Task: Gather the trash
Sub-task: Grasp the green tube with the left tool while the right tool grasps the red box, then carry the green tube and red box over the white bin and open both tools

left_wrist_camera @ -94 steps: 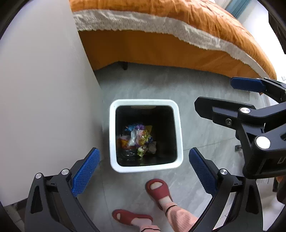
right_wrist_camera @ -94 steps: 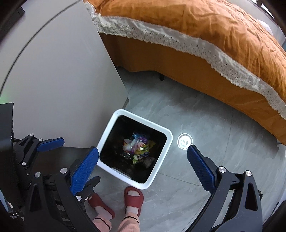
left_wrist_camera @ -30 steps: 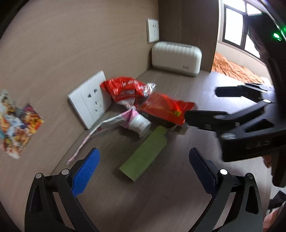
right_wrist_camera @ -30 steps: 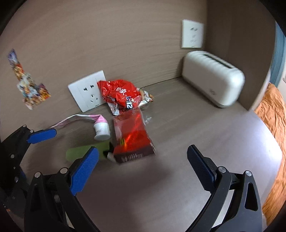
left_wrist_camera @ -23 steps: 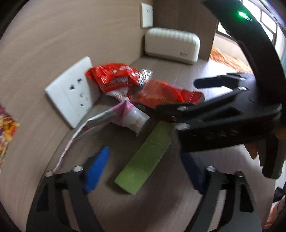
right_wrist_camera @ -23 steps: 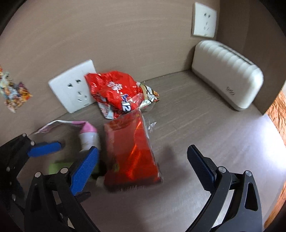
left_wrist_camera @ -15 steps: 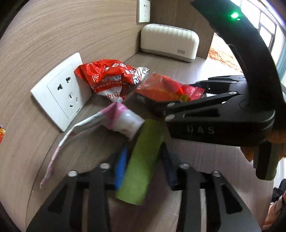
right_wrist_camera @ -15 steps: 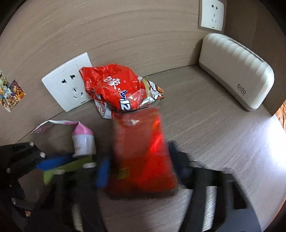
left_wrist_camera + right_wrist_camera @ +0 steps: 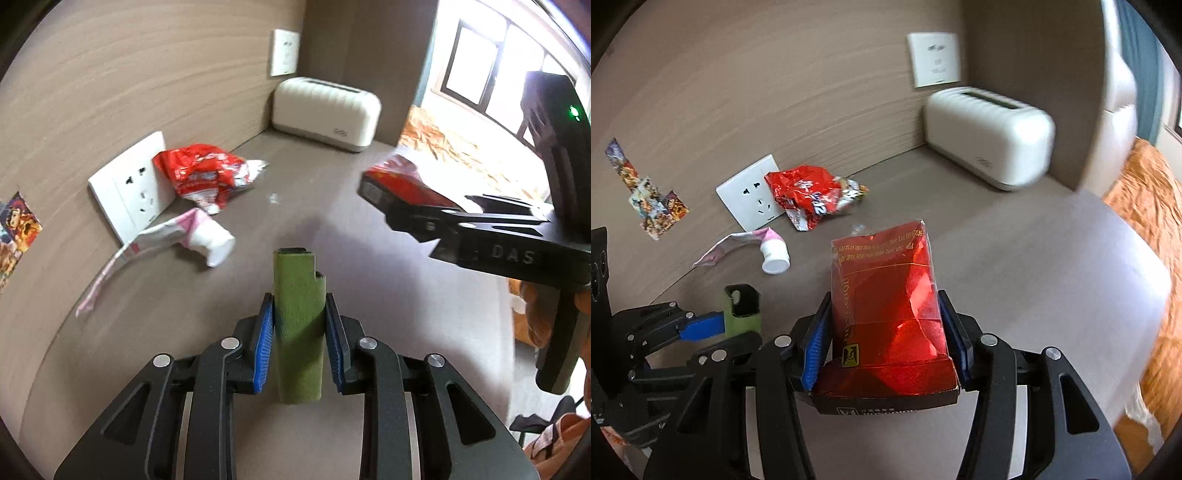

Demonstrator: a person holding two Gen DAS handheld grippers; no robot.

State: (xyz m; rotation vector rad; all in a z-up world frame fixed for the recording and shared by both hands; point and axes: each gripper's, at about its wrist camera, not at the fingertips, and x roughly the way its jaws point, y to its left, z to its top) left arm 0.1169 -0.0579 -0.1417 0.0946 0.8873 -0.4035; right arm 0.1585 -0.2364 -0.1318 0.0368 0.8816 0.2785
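Observation:
My left gripper is shut on a green cardboard sleeve and holds it above the brown desk. My right gripper is shut on a red cigarette pack, lifted off the desk; it also shows in the left wrist view. A crumpled red snack bag lies by a loose white socket plate. A squeezed pink-and-white tube lies in front of the plate. The green sleeve also shows in the right wrist view.
A white ribbed device stands at the desk's back corner. A wall socket is above it. Colourful stickers are on the wooden back panel. An orange bed lies beyond the desk's right edge.
Both grippers moved from above the trash bin to the desk. The left one closed on the green sleeve, the right one on the red pack, and both lifted their items.

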